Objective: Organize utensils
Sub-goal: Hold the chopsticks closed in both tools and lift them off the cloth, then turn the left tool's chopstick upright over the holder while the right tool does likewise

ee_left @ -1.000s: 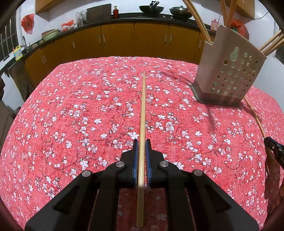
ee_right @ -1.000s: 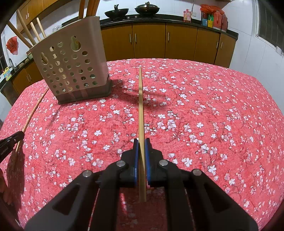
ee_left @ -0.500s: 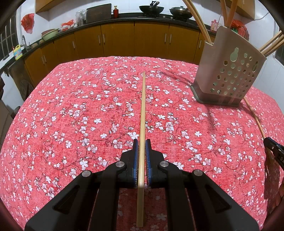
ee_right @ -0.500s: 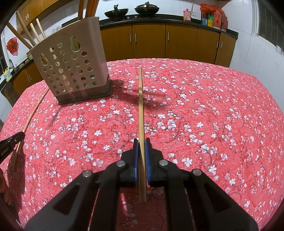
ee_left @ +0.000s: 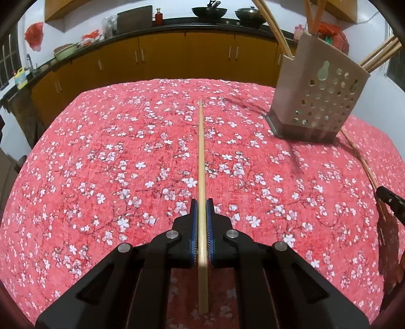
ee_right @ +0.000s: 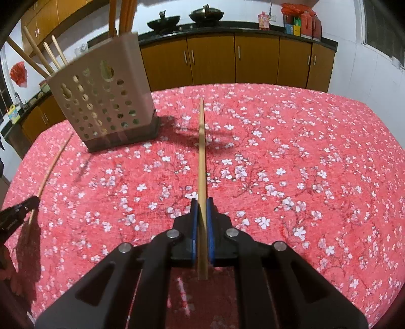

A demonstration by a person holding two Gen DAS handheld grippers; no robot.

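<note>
Left gripper [ee_left: 202, 202]: black plastic frame, blue ribbed pads, silver pivot pins; jaws clamped together on a chopstick.
Left chopstick [ee_left: 201, 151]: pale wood, slim, straight, squared at the near end; long axis runs along the fingers, far tip pointing away toward the cabinets, butt end protruding behind the pads.
Right gripper [ee_right: 202, 202]: same black-and-blue build; jaws pinched shut on a second chopstick.
Right chopstick [ee_right: 201, 151]: pale wood, straight; long axis in line with the fingers, far tip aimed past the holder's right side, near end just behind the pads.
Utensil holder [ee_right: 106, 101]: beige plastic, box-shaped, walls perforated with round holes and two gourd-shaped cutouts, dark base; standing on the table. In the left view it [ee_left: 319, 98] sits to the right, well apart from the held chopstick.
Holder contents [ee_right: 54, 54]: several wooden chopsticks, leaning outward above the rim.
Tablecloth [ee_left: 101, 164]: red woven fabric printed with white blossoms, covering the table.
Background cabinets [ee_right: 210, 63]: glossy amber doors with metal handles under a dark countertop.
Cookware [ee_right: 163, 20]: two dark woks on the counter.
</note>
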